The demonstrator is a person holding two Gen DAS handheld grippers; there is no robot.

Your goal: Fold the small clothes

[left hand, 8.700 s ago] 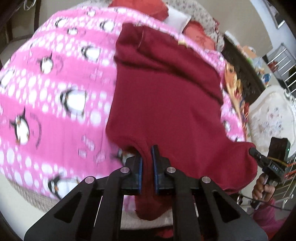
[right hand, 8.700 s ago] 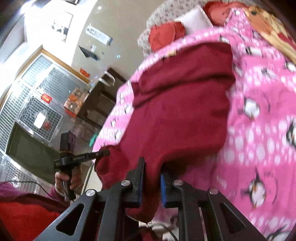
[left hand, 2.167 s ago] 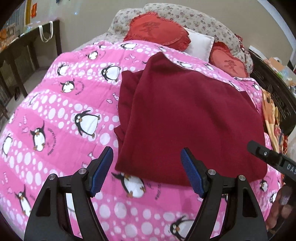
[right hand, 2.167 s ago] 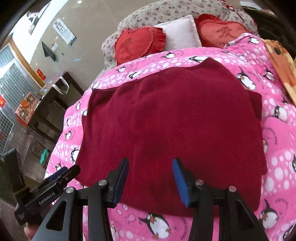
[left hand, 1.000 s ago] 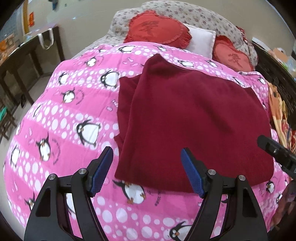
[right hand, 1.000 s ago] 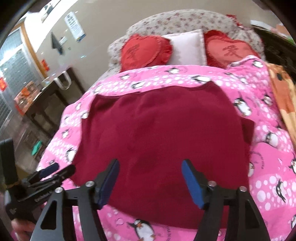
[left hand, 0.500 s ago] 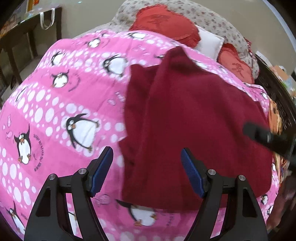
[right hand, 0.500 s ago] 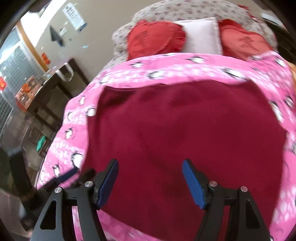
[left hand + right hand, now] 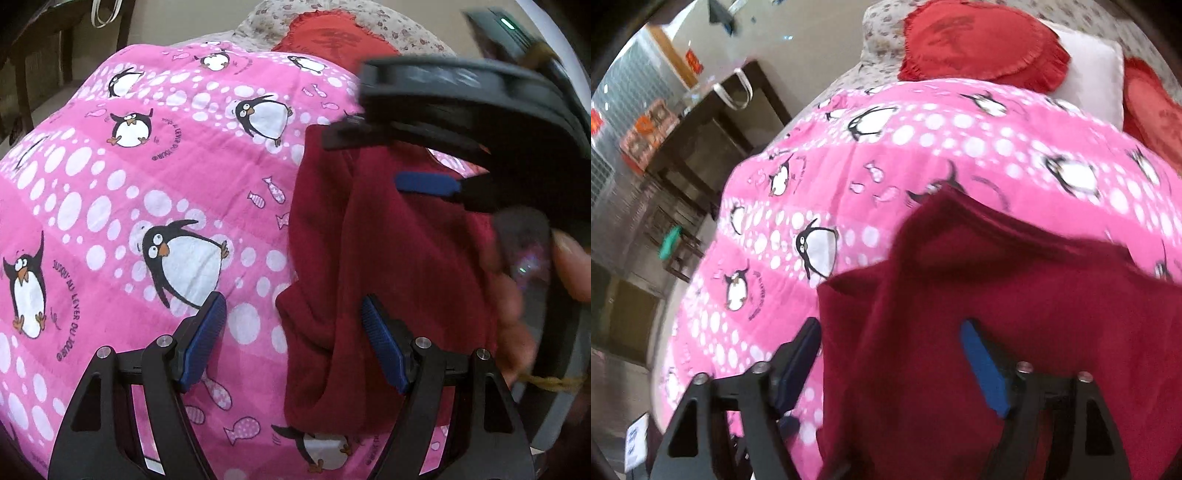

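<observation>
1. A dark red garment (image 9: 388, 266) lies on a bed covered by a pink quilt (image 9: 147, 184) printed with white dots, small fish and cartoon penguins.

2. In the left wrist view, the left gripper (image 9: 293, 343) has its jaws spread wide, and nothing is between the blue pads (image 9: 205, 338).

3. The garment's left edge sits in the gap between these pads, nearer the right-hand one. Most of the cloth stretches ahead and to the right of this tool. Whether the pads touch the fabric cannot be told.

4. Ahead and to the right of the left gripper, close to the lens and blurred, is the right gripper (image 9: 424, 162). One blue pad of it shows above the red cloth. The person's hand (image 9: 517, 295) on its handle fills the right edge of that view.

5. In the right wrist view, the right gripper (image 9: 892, 365) is also wide apart and empty. The garment (image 9: 997, 295) fills the space between its fingers and spreads to the right. A raised fold of cloth runs ahead of the tool.

6. Its left pad (image 9: 798, 362) is over the pink quilt (image 9: 886, 158), just beside the garment's left edge.

7. Far ahead of both tools, at the head of the bed, lie red heart-shaped cushions (image 9: 979, 44) and a white pillow (image 9: 1089, 77).

8. To the left of the bed stands a dark wooden table (image 9: 713, 125).
</observation>
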